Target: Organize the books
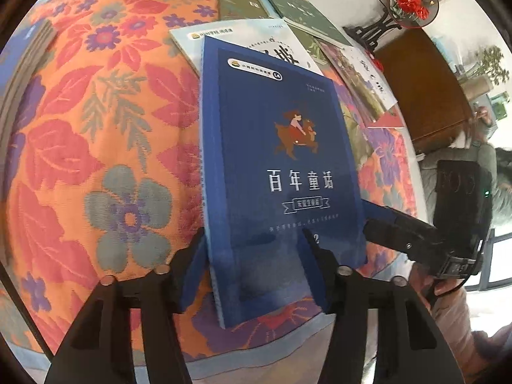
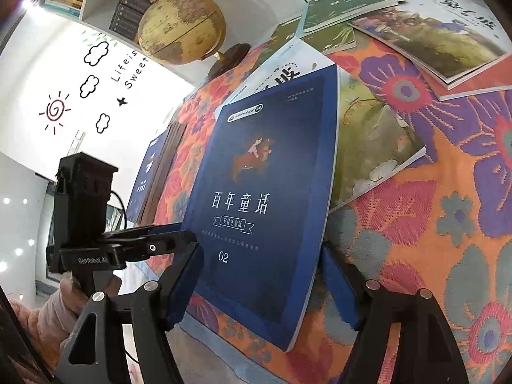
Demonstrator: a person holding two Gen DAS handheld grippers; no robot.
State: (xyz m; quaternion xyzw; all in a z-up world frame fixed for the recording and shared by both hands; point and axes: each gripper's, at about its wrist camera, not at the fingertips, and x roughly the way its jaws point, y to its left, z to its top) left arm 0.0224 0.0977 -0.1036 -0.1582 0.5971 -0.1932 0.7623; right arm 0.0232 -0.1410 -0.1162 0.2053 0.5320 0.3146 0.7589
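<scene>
A dark blue book [image 1: 278,166] with white lettering and a small rider picture is tilted up off the flowered tablecloth [image 1: 96,128]. My left gripper [image 1: 251,236] straddles its near left edge, one pad at the page edge and the other on the cover, and looks shut on it. In the right wrist view the blue book [image 2: 262,192] lies between the wide-apart fingers of my right gripper [image 2: 260,246], with a sliver of cloth showing beside the right pad. The left gripper [image 2: 172,233] clasps the book's left edge there. The right gripper [image 1: 374,220] reaches the book's right edge.
A white book [image 1: 243,38] lies under the blue one. Green books [image 1: 297,6] and an illustrated book [image 1: 361,80] are spread behind it, and a stack of books [image 2: 150,172] sits at the table's left edge. A globe [image 2: 182,25] stands at the far corner, with a wooden cabinet [image 1: 425,96] beyond.
</scene>
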